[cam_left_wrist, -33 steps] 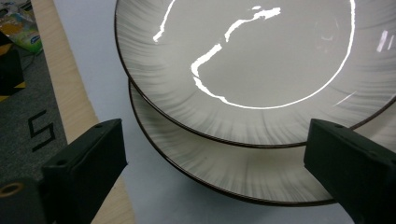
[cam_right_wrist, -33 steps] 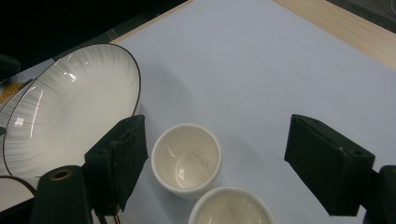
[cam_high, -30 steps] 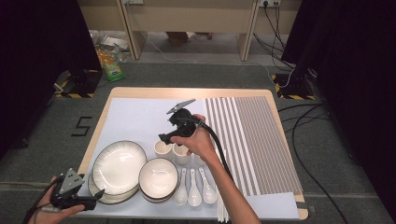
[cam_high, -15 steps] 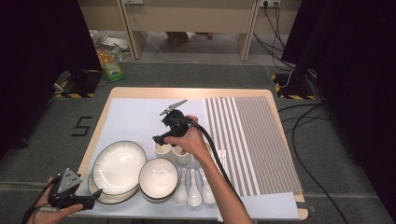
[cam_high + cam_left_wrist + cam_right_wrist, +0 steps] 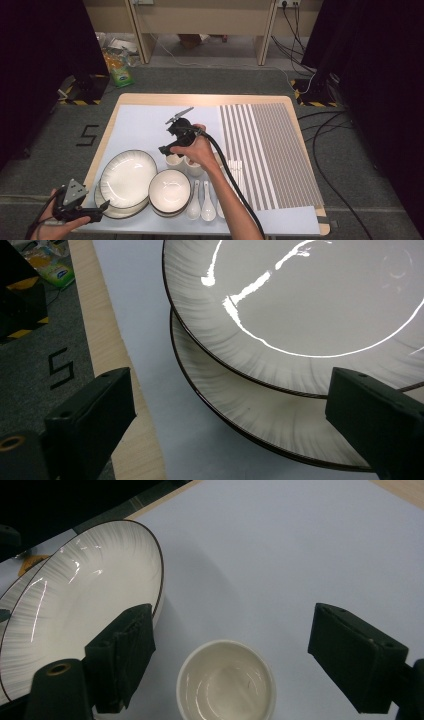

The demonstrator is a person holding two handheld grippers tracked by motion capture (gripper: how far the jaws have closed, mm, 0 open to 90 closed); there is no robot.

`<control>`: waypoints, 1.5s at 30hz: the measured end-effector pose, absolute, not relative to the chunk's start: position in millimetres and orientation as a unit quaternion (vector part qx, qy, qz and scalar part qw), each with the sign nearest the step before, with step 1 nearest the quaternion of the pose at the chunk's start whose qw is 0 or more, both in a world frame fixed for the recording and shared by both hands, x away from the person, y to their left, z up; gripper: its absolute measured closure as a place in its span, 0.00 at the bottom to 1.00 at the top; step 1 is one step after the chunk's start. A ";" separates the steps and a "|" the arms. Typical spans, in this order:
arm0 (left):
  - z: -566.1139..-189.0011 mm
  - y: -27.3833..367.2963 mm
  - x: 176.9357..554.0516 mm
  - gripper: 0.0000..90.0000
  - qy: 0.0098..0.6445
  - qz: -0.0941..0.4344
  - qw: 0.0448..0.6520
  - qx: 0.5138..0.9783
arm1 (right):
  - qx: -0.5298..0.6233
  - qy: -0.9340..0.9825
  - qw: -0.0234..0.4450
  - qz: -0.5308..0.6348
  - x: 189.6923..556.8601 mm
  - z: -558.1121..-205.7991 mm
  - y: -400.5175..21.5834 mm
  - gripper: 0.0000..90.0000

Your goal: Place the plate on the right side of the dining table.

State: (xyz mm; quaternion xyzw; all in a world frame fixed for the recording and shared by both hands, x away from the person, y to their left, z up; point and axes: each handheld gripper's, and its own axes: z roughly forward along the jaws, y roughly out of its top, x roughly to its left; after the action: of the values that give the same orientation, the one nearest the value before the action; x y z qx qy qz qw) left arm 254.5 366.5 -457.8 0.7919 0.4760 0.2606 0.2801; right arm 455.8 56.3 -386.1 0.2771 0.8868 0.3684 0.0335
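Over small cup (image 5: pixel 226 681), right claw (image 5: pixel 235 655) open; left claw (image 5: pixel 240 425) opening, straddling stacked plates (image 5: pixel 280 405).

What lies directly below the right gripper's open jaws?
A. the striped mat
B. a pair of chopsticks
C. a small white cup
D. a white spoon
C: in the right gripper view, the small white cup sits between and below the right gripper, its jaws spread wide apart.

Two plates (image 5: pixel 127 177), two bowls (image 5: pixel 170 191), two cups (image 5: pixel 174 160), three spoons (image 5: pixel 207 202).
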 end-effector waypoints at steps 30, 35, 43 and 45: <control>-464.9 356.5 268.4 0.12 0.496 0.280 0.291 0.769 | 0.264 0.887 -0.017 0.377 459.1 -398.1 80.4 0.41; -467.0 356.5 270.0 0.13 0.498 0.282 0.296 0.765 | 0.270 0.884 -0.024 0.381 458.6 -398.7 82.9 0.43; -466.7 355.7 270.4 0.16 0.497 0.282 0.294 0.766 | 0.261 0.888 -0.033 0.378 459.9 -403.9 87.1 0.57; -465.4 356.5 270.2 0.16 0.496 0.275 0.289 0.771 | 0.260 0.888 -0.035 0.377 459.8 -404.7 87.8 0.58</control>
State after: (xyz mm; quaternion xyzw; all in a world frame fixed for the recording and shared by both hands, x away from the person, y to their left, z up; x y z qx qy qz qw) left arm 270.2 356.5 -465.4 0.7707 0.4964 0.2752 0.2894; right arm 459.8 87.8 -404.7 0.2597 0.8882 0.3774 -0.0350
